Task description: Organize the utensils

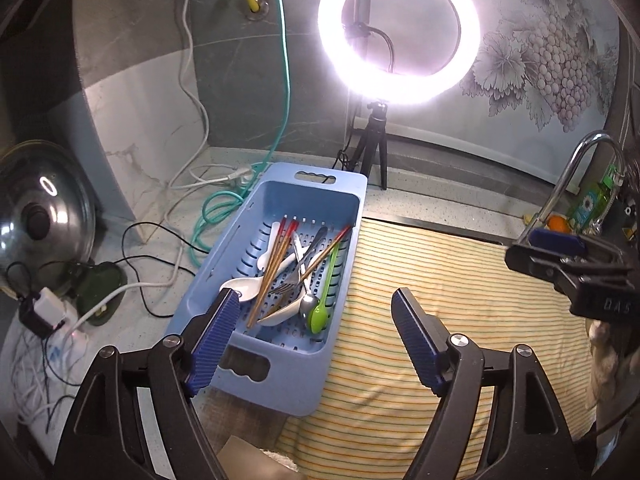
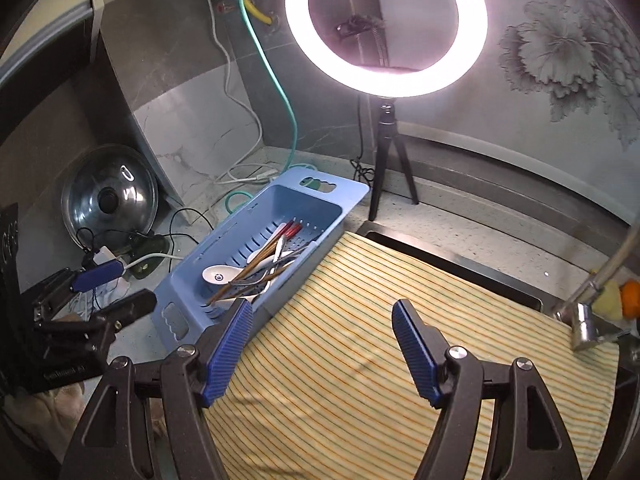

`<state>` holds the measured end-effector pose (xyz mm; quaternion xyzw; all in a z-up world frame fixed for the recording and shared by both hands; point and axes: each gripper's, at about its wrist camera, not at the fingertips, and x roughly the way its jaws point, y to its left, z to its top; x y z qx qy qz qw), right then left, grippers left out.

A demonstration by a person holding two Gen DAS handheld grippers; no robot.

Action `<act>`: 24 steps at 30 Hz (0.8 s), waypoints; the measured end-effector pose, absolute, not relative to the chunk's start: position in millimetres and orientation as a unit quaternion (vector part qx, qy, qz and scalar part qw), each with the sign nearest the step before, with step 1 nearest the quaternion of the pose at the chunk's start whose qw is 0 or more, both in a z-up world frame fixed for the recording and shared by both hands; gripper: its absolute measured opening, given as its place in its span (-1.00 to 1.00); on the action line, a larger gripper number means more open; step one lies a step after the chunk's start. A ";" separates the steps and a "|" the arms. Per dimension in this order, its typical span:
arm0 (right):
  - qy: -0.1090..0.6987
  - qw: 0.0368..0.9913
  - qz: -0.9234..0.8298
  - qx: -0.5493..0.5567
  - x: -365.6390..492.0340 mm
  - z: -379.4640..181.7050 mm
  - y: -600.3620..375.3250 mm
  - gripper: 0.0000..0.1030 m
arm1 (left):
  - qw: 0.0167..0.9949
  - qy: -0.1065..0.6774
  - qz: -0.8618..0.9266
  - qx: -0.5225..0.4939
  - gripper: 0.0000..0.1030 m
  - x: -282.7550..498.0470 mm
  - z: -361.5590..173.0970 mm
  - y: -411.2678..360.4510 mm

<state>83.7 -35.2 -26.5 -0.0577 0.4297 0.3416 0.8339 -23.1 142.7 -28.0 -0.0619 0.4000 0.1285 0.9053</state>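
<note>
Utensils (image 1: 292,276) lie jumbled in the perforated light-blue plastic basket (image 1: 256,376) on the speckled tabletop (image 1: 440,208): white ceramic spoons (image 1: 240,289), red-tipped wooden chopsticks (image 1: 276,264), a metal fork (image 1: 298,274), a metal spoon (image 1: 309,302) and a lime-green plastic spoon (image 1: 320,314), all crossing each other, unsorted. Basket sits just left of the yellow striped cloth (image 1: 460,312), its edge touching it; cloth is bare, probably laid out as a sorting surface. Left gripper (image 1: 316,300) hangs over the basket's near end, jaws wide apart, holding nothing, left pad above a white spoon, likely lined up for a pick. Right gripper (image 2: 322,312) hovers over the cloth, also spread wide and empty. Fits either a pile awaiting sorting or pieces gathered back in. Ring light on tripod (image 1: 400,32) stands behind, lighting the work area.
</note>
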 end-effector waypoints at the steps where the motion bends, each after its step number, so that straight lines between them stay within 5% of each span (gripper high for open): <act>1: 0.428 0.836 0.340 -0.055 80.9 -25.2 -39.5 0.33 | 0.906 0.398 0.131 -0.064 0.53 -25.3 -26.2 140.7; 24: 0.403 0.851 0.332 -0.054 50.7 -10.4 -54.2 0.33 | 0.907 0.390 0.146 -0.068 0.53 -44.8 -16.1 130.0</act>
